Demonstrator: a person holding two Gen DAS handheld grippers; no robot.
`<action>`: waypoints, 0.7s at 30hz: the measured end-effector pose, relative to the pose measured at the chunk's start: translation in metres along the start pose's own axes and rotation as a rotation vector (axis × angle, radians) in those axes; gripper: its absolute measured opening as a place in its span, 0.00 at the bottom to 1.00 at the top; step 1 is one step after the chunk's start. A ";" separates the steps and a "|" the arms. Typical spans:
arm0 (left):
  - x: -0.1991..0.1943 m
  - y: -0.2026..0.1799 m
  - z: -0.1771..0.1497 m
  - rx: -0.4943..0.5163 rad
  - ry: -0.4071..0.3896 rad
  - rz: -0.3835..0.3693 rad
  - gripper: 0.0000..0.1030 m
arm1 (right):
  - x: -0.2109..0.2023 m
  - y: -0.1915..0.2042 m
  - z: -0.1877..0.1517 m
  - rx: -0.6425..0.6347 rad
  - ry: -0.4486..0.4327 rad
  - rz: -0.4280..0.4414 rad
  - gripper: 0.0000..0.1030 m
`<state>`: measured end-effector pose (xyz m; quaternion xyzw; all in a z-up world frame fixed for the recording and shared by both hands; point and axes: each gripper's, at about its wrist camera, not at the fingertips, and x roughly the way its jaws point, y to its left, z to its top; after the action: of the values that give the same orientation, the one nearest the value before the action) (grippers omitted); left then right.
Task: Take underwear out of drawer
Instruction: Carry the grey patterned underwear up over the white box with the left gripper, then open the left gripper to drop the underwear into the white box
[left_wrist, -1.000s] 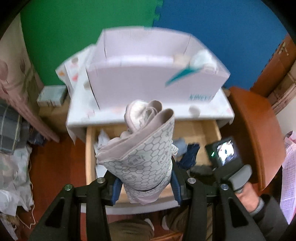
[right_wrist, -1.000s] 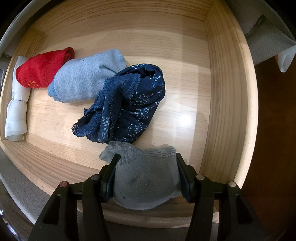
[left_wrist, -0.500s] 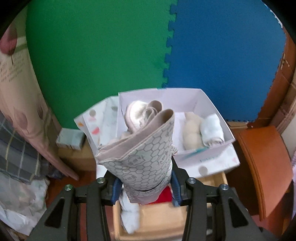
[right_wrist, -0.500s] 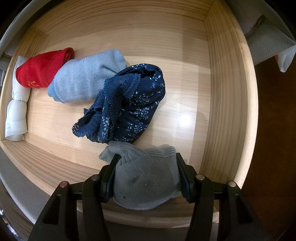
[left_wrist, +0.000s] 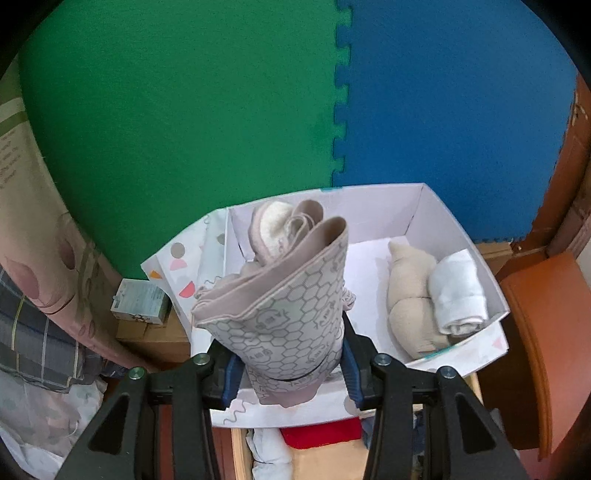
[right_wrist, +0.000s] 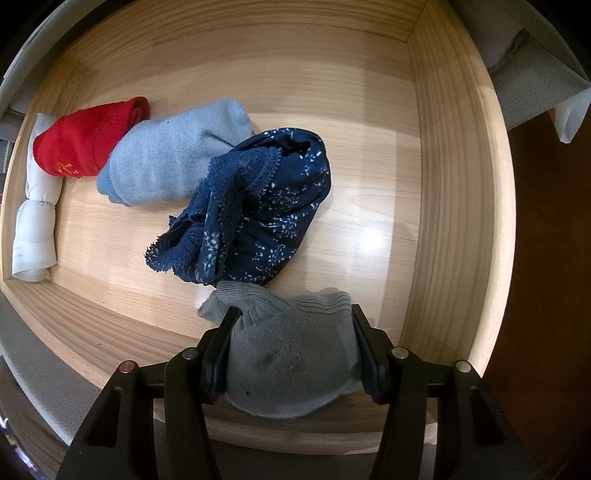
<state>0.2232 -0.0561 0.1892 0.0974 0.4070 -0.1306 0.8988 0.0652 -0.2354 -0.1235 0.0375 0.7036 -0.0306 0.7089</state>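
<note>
My left gripper (left_wrist: 288, 373) is shut on rolled pink underwear with a grey hexagon print (left_wrist: 284, 306), held over the left half of a white cardboard box (left_wrist: 461, 236). The box holds a beige roll (left_wrist: 410, 295) and a white roll (left_wrist: 458, 295). My right gripper (right_wrist: 295, 354) is shut on a grey garment (right_wrist: 291, 365) at the front of the open wooden drawer (right_wrist: 454, 184). In the drawer lie a navy floral lace piece (right_wrist: 255, 206), a light blue roll (right_wrist: 173, 155), a red piece (right_wrist: 85, 140) and a white roll (right_wrist: 37, 206).
The box sits on a white cabinet top above the drawer, whose red and white contents show below it (left_wrist: 317, 435). Green and blue foam mats (left_wrist: 332, 92) line the wall behind. A brown wooden piece (left_wrist: 546, 350) stands right; cloth and a small box (left_wrist: 140, 302) lie left.
My left gripper has risen from above the drawer and moved forward over the white box with the pink underwear. My right gripper and the grey garment have not moved.
</note>
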 end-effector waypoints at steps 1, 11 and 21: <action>0.005 0.000 0.000 0.004 0.008 0.004 0.44 | 0.000 0.000 0.000 -0.001 0.000 0.001 0.51; 0.046 -0.006 -0.008 0.028 0.086 0.051 0.45 | 0.000 -0.005 0.000 0.007 -0.003 0.017 0.51; 0.053 -0.002 -0.010 -0.021 0.118 0.027 0.48 | -0.001 -0.007 0.001 0.010 -0.003 0.019 0.51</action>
<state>0.2486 -0.0635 0.1423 0.1008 0.4592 -0.1084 0.8759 0.0655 -0.2425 -0.1228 0.0476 0.7019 -0.0275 0.7102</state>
